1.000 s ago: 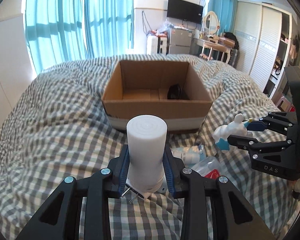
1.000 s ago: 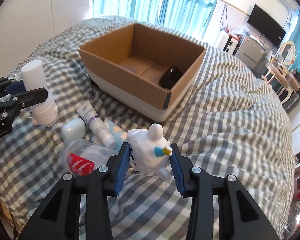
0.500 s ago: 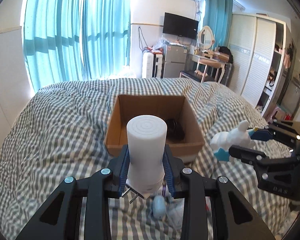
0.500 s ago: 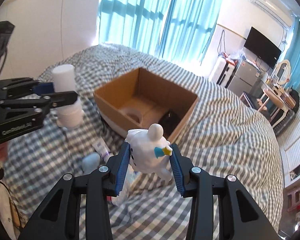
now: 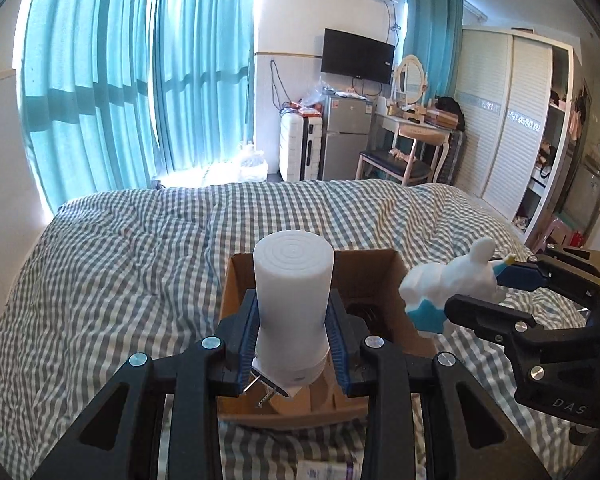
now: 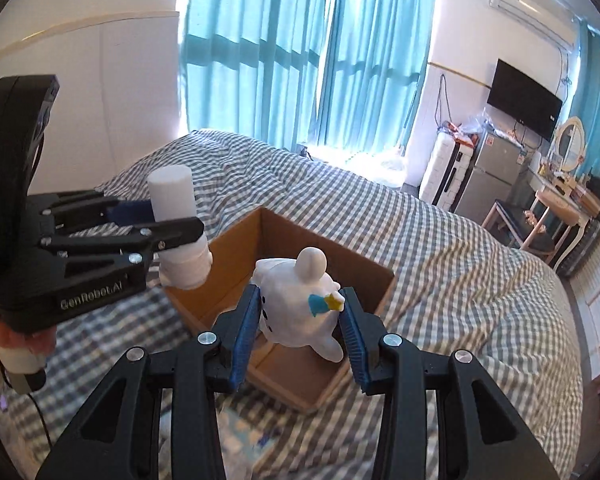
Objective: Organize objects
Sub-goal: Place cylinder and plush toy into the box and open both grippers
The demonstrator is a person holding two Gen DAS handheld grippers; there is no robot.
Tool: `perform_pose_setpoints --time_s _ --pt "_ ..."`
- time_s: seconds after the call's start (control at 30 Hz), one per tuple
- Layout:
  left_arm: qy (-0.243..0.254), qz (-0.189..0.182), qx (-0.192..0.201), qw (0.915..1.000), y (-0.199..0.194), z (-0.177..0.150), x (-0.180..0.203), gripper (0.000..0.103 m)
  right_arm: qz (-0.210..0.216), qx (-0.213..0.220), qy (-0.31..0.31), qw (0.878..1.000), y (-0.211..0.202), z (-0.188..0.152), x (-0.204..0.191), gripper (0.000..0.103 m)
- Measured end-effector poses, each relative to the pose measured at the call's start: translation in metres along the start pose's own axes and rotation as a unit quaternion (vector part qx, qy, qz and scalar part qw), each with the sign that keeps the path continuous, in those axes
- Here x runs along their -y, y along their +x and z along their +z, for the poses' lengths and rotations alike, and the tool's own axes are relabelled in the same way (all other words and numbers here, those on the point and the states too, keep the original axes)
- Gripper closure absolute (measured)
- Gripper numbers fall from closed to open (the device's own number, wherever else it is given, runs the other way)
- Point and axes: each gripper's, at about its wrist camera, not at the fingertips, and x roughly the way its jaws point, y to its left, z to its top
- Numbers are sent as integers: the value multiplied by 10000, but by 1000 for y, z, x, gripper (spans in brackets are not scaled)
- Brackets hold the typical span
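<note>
White plastic cylindrical plug-in lamp [image 5: 293, 304] sits clamped in the left gripper [image 5: 293, 344]; the right gripper [image 6: 299, 334] pinches a white toy figure [image 6: 298, 304]. Both hang over the open brown cardboard box [image 6: 380, 280] on the checked bedspread [image 5: 120, 264]. Carrying step, seemingly; next, lower and release inside.

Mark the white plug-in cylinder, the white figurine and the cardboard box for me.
white plug-in cylinder [image 5: 293, 304], left wrist view, middle of its side.
white figurine [image 6: 300, 312], right wrist view, on its belly.
cardboard box [image 6: 300, 240], right wrist view, inner far wall.
</note>
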Motion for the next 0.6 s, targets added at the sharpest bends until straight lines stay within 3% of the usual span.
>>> perform_pose_setpoints --time_s 0.4,0.53,0.6 --pt "1 -191 -640 9978 106 -3 -17 71 156 -637 223 9976 114 14 27 63" --pt "16 -255 -766 9967 124 -9 -18 71 460 -718 620 9944 130 7 40 63" --pt "31 -280 -818 9962 130 -13 -18 71 328 -754 537 9952 136 5 39 63"
